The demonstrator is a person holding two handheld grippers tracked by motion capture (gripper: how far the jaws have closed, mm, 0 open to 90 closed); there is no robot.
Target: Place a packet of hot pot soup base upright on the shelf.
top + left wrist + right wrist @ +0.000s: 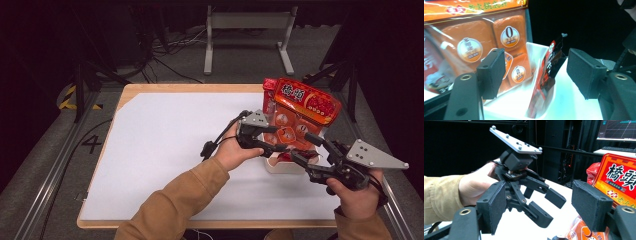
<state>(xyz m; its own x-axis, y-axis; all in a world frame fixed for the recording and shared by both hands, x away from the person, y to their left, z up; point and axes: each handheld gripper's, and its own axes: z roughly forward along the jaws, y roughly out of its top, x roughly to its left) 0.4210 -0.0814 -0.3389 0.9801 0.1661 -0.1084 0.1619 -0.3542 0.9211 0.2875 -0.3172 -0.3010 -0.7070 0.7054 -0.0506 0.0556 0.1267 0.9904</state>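
Near the table's right edge, the left gripper, jaws wide and holding nothing, had released a sachet standing in the white tub beside the orange pack; the right gripper, also wide, would likely grasp next.

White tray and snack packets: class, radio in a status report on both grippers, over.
Left gripper open over the white tray, small dark sachet standing inside. Right gripper open, empty. Big orange snack bag leans over the tray.

White table sheet, grey metal stand, floor cables, monitor
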